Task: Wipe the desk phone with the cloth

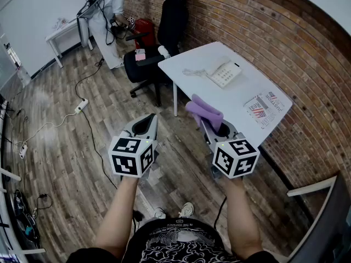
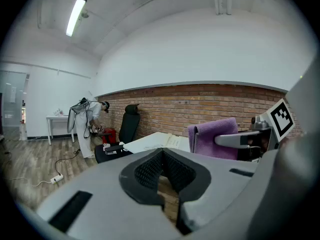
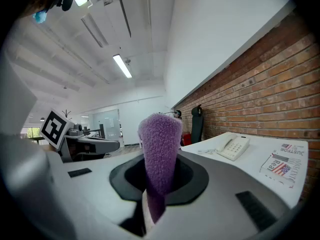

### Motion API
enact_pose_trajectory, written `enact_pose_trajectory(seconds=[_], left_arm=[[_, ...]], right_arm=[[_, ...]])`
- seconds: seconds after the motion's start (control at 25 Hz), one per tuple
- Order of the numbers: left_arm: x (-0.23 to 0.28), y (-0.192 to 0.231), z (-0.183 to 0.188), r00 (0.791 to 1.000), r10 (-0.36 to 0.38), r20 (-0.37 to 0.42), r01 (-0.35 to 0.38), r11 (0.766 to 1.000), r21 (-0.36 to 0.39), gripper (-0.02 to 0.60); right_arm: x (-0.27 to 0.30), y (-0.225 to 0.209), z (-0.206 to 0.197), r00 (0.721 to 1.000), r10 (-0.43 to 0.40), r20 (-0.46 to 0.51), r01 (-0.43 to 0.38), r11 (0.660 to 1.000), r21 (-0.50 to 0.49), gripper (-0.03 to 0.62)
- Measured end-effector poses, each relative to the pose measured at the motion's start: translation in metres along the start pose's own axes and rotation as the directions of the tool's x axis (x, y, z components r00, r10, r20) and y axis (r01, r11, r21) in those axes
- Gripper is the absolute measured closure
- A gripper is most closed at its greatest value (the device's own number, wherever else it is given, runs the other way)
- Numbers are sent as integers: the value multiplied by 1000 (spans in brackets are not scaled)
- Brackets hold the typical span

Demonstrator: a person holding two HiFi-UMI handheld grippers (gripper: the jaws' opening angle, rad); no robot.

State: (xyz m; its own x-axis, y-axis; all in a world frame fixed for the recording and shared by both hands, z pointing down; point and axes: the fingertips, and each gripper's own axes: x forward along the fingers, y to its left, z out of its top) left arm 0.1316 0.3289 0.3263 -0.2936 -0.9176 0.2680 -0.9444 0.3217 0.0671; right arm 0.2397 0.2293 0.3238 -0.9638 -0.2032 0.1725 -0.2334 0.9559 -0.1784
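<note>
The white desk lies at 1 o'clock from the person, one long side close along the brick wall. Its other long edge runs from 11 o'clock down to 4 o'clock, passing just beside the right gripper. A black office chair stands at the desk's 10 o'clock corner, near that end. From 9 to 12 o'clock of the two grippers there is open wooden floor. A power strip and its cable lie on it at 10 o'clock. Far off at 11 o'clock a person bends by a small table.

The desk phone sits near the middle of the desk's far half, at 12 o'clock from the right gripper and well apart from it. Its long axis runs from about 7 o'clock to 1 o'clock. The handset lies along its 10 o'clock side, and the curled cord trails off toward 9 o'clock. A printed sheet lies flat at 4 o'clock of the phone, near the wall-side edge.

The right gripper's jaws are clamped on a purple cloth. The cloth stands up out of them as a folded roll and points toward 11 o'clock. The left gripper hangs over bare floor at 9 o'clock of the right one, near it but apart. Its jaws are closed together with nothing between them.
</note>
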Motion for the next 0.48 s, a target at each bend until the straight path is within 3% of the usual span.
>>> enact_pose_trajectory(seconds=[0.48], left_arm=[[30, -17, -4, 1000, 16, -20, -16, 1000, -2, 575]], right_arm=[[6, -29, -2, 999, 39, -8, -39, 999, 10, 546]])
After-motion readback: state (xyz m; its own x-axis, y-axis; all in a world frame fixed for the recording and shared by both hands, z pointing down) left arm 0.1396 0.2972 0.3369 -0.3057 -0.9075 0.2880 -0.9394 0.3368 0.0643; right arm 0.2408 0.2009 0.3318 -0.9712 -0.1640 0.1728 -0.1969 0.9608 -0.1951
